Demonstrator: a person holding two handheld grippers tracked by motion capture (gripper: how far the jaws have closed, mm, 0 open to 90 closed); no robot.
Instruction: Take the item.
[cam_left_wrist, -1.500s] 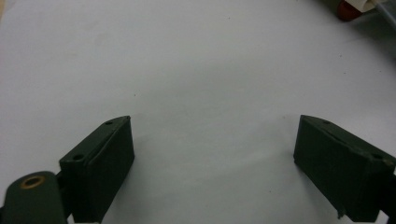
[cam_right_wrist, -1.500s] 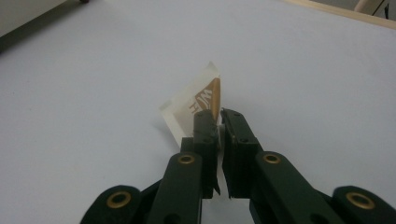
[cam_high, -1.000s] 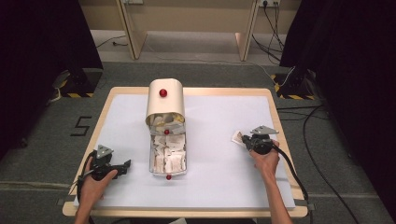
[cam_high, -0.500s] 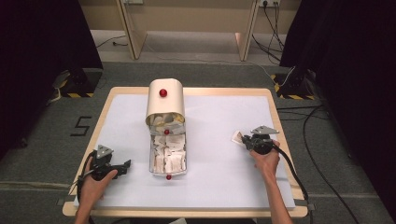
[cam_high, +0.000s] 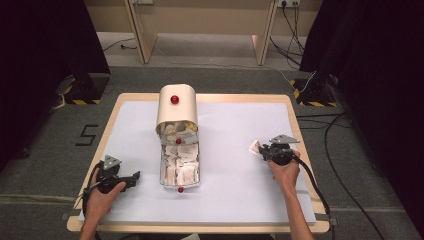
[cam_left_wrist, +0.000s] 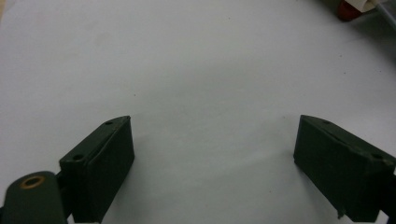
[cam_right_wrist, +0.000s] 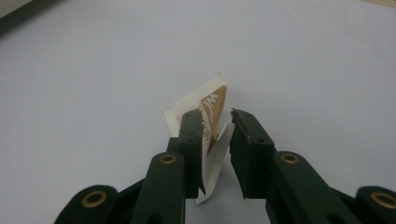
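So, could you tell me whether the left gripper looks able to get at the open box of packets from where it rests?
Probably yes: the left gripper rests open beside the box of packets, with bare white table cover between them.

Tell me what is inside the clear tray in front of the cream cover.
The tray is filled with small white packets, and a red knob sits at its near end. Whatever lies beneath the top layer is covered.

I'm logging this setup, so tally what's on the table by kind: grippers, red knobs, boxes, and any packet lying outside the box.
Grippers: 2, the left gripper and the right gripper
Red knobs: 3
Box: 1
Loose packet: 1, between the right gripper's jaws, which have just been opening
Total: 7
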